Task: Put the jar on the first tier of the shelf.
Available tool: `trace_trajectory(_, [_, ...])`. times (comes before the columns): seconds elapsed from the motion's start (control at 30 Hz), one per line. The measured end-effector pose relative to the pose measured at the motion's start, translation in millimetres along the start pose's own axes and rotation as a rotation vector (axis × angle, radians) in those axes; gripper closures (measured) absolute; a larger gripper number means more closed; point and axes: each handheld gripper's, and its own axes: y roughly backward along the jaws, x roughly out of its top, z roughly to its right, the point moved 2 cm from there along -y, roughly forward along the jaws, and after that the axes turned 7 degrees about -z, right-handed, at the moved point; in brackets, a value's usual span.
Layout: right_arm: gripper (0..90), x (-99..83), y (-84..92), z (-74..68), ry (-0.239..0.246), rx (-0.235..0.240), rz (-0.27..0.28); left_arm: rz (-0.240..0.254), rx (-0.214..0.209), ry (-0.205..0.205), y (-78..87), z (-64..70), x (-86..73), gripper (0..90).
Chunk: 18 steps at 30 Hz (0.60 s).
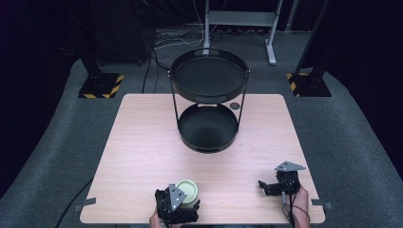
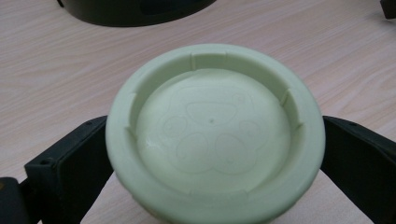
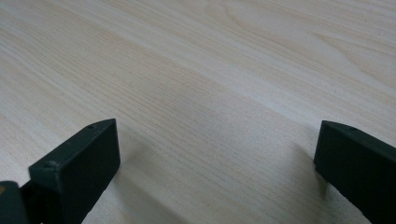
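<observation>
While sitting at the near-left edge of the wooden table [image 1: 142, 142], the left gripper [image 1: 183, 205] is holding a pale green round lid [image 1: 187, 189] between its jaws, one jaw pressing each side. Lid is looking matte, light mint, w/ a raised rim w/ small notches and a recessed centre showing a faint paw-print outline [image 2: 212, 135], seen in left gripper view. Right gripper [image 1: 271, 186] is resting at near-right of table, well apart from lid, jaws spread wide w/ bare wood btwn them in right gripper view. Black two-tier round tray stand [image 1: 209, 80] is standing at far centre of table, both trays looking bare. Hands are coming in from near edge.
</observation>
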Motion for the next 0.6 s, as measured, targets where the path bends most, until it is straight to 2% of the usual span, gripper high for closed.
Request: trace_trajectory(0.6, [0.0, -0.1, 0.3, 0.5, -0.006, 0.006, 0.002, -0.022, -0.023, 0.015, -11.3, -1.5, 5.1, 0.0])
